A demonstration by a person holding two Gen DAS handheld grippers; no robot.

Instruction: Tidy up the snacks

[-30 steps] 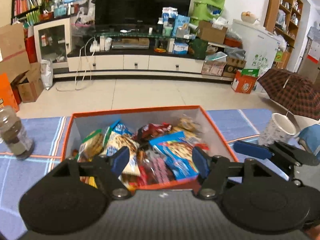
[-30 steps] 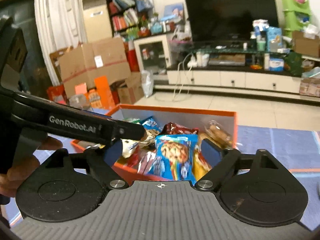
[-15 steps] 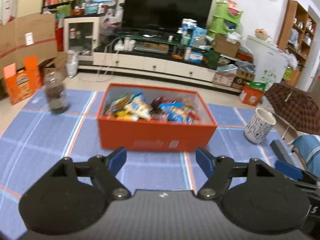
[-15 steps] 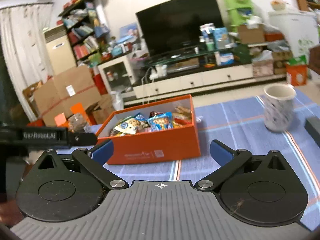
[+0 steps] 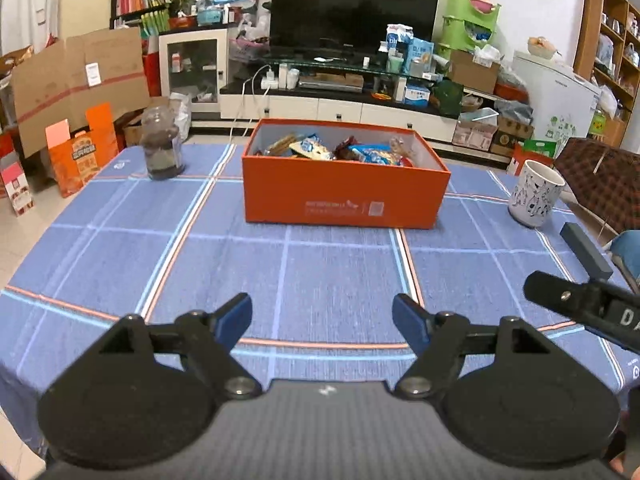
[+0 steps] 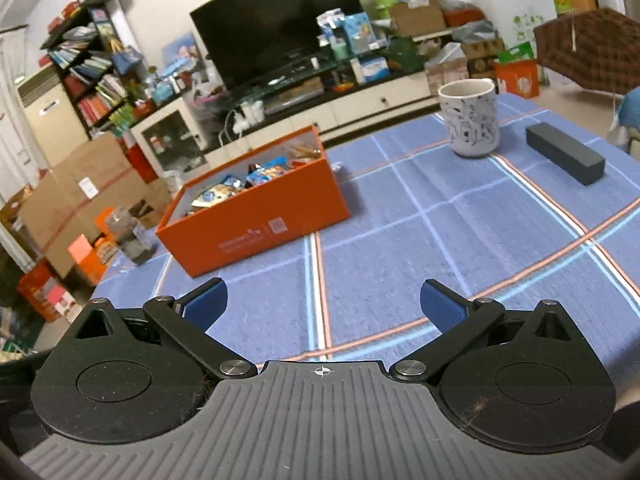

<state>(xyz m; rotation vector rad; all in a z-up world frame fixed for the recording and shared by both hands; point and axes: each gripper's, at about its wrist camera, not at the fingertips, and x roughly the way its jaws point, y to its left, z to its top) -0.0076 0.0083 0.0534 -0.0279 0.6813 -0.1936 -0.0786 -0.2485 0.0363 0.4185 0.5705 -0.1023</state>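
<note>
An orange box (image 5: 344, 200) full of snack packets (image 5: 340, 150) stands on the blue checked tablecloth at the far middle of the table; it also shows in the right wrist view (image 6: 256, 224) at the left. My left gripper (image 5: 322, 320) is open and empty, low over the cloth well in front of the box. My right gripper (image 6: 322, 302) is open and empty, in front and to the right of the box. Part of the right gripper's body (image 5: 584, 308) shows at the right edge of the left wrist view.
A clear jar with dark contents (image 5: 162, 144) stands left of the box. A white patterned mug (image 6: 470, 118) and a dark grey block (image 6: 564, 154) are on the right of the table. A TV stand, cardboard boxes and shelves lie beyond the table's far edge.
Both grippers have pulled back and away from the box, from right over the snacks to the near part of the table. The right gripper no longer holds a blue packet and has opened wider.
</note>
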